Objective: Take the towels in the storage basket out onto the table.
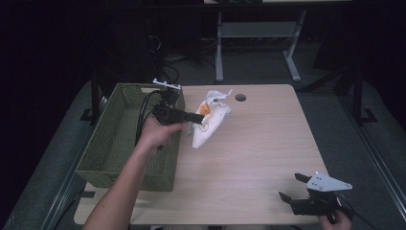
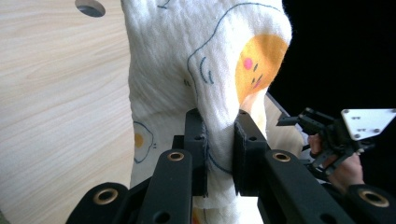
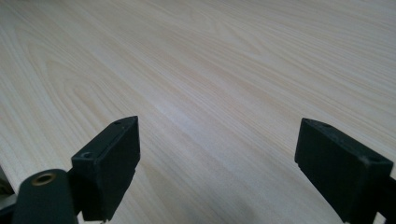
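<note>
The left gripper (image 2: pixel 218 154) has its jaws closed on a fold of the white fried-egg-print cloth (image 2: pixel 201 70), which is pinched between both pads. The cloth (image 1: pixel 209 122) lies just beside the green woven basket (image 1: pixel 125 139) on the light wooden table (image 1: pixel 258 143). The right gripper (image 3: pixel 217 158), well apart from the basket, is wide open and holds nothing.

white egg-print cloth (image 1: pixel 209 122), pinched, beside basket (image 1: pixel 115 143)

Your light wooden table (image 1: pixel 258 143) is carrying a green woven basket (image 1: pixel 107 158) along its left edge, and a white egg-print cloth (image 1: pixel 203 136) is trailing onto it just beside.
</note>
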The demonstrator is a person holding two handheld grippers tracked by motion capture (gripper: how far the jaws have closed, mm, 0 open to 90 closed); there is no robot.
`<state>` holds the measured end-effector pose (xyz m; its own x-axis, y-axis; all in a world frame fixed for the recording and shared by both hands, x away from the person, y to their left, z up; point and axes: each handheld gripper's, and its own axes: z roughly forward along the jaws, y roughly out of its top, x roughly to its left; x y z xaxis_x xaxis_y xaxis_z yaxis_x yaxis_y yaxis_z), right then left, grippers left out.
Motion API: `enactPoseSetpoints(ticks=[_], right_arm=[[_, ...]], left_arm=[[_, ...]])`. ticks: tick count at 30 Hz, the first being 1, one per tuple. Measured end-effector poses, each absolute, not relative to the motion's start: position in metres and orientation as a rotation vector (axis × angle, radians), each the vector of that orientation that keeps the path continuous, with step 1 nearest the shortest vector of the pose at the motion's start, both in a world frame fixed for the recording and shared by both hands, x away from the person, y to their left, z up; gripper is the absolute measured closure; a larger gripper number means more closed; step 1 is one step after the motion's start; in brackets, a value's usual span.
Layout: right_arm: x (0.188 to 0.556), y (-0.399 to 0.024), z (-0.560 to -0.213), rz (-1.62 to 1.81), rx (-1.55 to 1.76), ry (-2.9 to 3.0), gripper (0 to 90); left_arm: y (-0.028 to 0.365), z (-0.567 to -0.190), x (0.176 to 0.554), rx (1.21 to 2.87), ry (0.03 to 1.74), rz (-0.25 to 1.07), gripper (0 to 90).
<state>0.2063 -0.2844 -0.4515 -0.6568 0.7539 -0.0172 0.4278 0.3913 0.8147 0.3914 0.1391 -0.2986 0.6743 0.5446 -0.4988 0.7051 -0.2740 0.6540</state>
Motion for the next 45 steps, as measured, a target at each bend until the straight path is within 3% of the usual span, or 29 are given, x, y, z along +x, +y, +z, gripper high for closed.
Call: enactPoseSetpoints(ticks=[45], right_arm=[[0.206, -0.286, -0.448, 1.185, 1.036, 2.250, 13.9]], left_arm=[[0.037, -0.366, 0.407, 2.092, 1.019, -0.224, 78.6]])
